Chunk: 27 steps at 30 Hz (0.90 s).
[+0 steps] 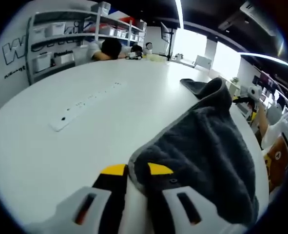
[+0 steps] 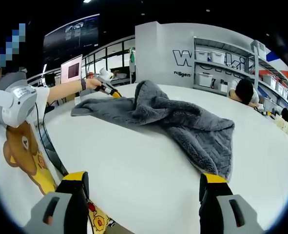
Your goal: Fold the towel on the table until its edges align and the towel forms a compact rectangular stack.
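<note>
A dark grey fluffy towel [image 1: 207, 146] lies crumpled on the white table [image 1: 46, 146], running away from me toward the far right edge. My left gripper [image 1: 136, 169] is shut on the towel's near corner, with grey cloth pinched between the yellow-tipped jaws. In the right gripper view the towel [image 2: 182, 122] stretches across the middle of the table [image 2: 134, 165]. At its far left corner a hand holds the left gripper [image 2: 107, 88]. My right gripper [image 2: 144, 179] stands open above the table's near edge, a little short of the towel's nearest corner, with nothing between its jaws.
A white power strip [image 1: 85, 105] lies on the table left of the towel. At the far side a person [image 2: 243, 90] rests their head on the table. Shelves with white bins [image 1: 51, 44] line the wall. The table edge [image 2: 51, 151] runs close to my right gripper.
</note>
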Tool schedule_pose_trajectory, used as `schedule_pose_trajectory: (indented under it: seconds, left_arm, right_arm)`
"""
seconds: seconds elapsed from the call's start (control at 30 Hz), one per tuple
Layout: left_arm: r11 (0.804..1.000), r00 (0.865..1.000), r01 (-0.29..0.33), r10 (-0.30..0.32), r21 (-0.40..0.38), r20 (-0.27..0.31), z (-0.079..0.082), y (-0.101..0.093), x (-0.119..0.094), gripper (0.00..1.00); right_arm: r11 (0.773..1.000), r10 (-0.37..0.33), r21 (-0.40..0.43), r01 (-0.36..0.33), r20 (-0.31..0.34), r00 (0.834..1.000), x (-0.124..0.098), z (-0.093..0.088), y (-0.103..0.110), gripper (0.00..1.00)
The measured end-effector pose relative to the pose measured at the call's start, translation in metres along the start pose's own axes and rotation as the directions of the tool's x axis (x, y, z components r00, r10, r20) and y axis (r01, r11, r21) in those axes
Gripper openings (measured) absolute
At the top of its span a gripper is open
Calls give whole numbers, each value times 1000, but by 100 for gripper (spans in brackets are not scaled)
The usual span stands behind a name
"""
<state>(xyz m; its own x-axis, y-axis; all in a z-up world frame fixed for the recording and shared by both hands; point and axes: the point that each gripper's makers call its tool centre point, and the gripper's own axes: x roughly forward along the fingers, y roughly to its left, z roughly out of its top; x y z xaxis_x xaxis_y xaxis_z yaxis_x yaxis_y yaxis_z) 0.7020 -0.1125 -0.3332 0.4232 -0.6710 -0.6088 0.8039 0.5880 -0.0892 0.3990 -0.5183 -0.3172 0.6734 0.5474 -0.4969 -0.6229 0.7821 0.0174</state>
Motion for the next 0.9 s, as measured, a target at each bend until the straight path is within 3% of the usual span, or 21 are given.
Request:
schedule_pose_trajectory:
  seconds: [0.13,0.2,0.53,0.73,0.9]
  left_arm:
    - [999,1000,-25,25,-39,5,-1,3,0,12]
    - [999,999,-34,34,0,1,-1,2,0,11]
    - [994,995,-96,97,50,-18,5,2,-7,5]
    - [989,989,-145,144,39,46,23,8,-30,5]
    - [979,973,-202,200,9,118,35,23,-58,5]
  right_arm:
    - [1000,0,0,0,0,1000,0,-1,1,98]
    - [1000,1,3,-1,3,1000,-1,-2,0,98]
    - [1000,5,-1,-5,11,1000,-5,-3,2,98]
    - [1000,-1,-3,1,18,1000,-11,-3,2,98]
    - [1000,-2,-2,2,23,1000,-13,-3,3,98]
